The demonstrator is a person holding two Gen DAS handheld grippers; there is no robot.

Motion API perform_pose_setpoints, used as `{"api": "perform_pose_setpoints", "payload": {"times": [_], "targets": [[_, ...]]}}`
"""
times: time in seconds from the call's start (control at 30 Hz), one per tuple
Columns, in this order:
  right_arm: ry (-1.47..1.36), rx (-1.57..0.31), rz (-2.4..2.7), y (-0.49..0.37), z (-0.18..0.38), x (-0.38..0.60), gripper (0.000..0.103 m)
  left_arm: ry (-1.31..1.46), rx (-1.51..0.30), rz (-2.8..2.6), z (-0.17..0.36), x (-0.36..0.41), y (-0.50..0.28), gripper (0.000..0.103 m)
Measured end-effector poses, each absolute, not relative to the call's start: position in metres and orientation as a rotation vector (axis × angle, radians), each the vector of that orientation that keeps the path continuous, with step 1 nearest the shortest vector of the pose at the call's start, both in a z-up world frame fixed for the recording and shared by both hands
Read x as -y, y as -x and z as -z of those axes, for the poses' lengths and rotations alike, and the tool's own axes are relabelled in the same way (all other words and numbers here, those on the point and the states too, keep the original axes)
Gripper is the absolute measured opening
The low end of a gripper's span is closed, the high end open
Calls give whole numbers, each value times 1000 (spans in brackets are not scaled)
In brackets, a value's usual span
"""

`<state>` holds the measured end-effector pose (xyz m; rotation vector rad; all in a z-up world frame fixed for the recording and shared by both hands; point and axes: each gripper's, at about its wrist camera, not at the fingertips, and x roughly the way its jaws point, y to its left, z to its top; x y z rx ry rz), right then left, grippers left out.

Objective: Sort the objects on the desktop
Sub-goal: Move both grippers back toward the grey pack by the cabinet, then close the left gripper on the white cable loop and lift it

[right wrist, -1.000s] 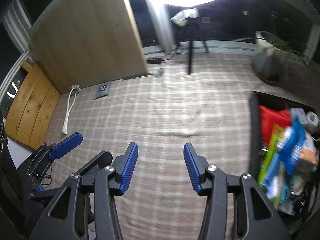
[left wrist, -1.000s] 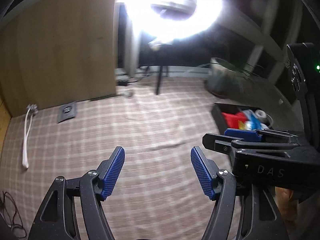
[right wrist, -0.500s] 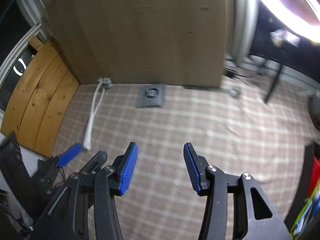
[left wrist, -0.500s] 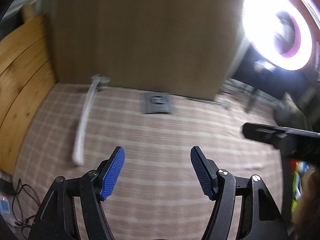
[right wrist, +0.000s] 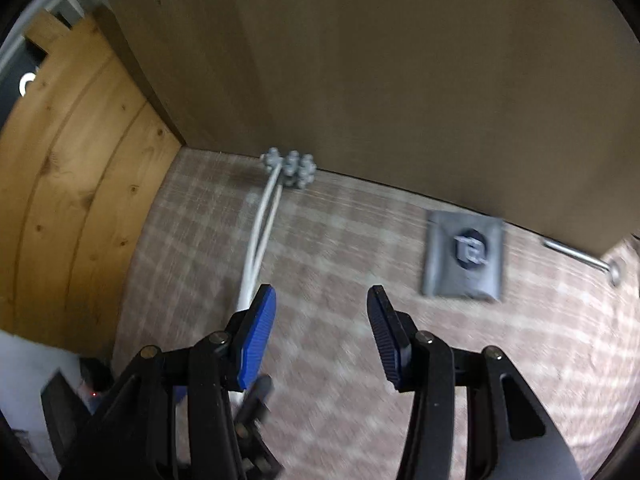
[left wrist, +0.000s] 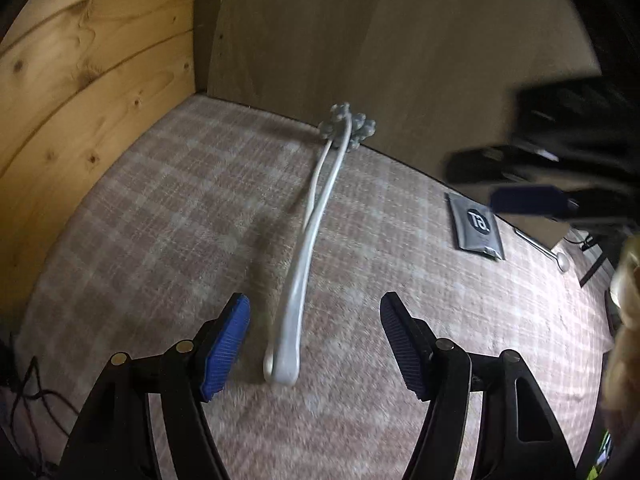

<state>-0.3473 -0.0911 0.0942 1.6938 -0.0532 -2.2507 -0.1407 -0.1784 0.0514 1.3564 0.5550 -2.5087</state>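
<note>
Two flat items beyond the white massager [left wrist: 308, 236]: grey packet [left wrist: 477, 227], metal spoon [left wrist: 550, 251]

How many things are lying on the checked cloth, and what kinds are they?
Long white massage stick with knobby grey head: 1
Flat grey packet: 1
Metal spoon: 1
Total: 3

We see a long white two-pronged massager with grey knobbed rollers [left wrist: 310, 236] lying on the checked cloth-covered table [left wrist: 160, 240], its rollers far against the brown board [left wrist: 400, 60]. To its right lies a flat grey foil sachet [left wrist: 476, 222], and farther right a slim metal spoon [left wrist: 546, 247].
</note>
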Motion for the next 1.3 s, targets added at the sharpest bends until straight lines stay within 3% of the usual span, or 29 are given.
{"api": "perform_pose_setpoints", "payload": {"times": [0.43, 0.53, 0.67, 0.7, 0.83, 1.13, 1.3], "targets": [[-1785, 63, 2205, 393, -45, 146, 47, -1352, -641, 2493, -25, 195, 150, 42], [-1814, 126, 2175, 399, -36, 141, 37, -1338, -641, 2485, -23, 198, 152, 35], [-1834, 164, 2136, 399, -28, 135, 10, -1330, -651, 2481, -21, 199, 152, 28], [-1833, 179, 2118, 398, -27, 134, 10, -1333, -648, 2485, -20, 197, 152, 22], [-1813, 190, 2080, 389, -33, 126, 8, -1368, -665, 2519, -20, 192, 151, 18], [-1767, 218, 2071, 345, -69, 84, 6, -1418, -715, 2572, -36, 154, 128, 15], [-1765, 350, 2078, 314, -96, 32, 5, -1431, -680, 2637, -57, 110, 112, 14]]}}
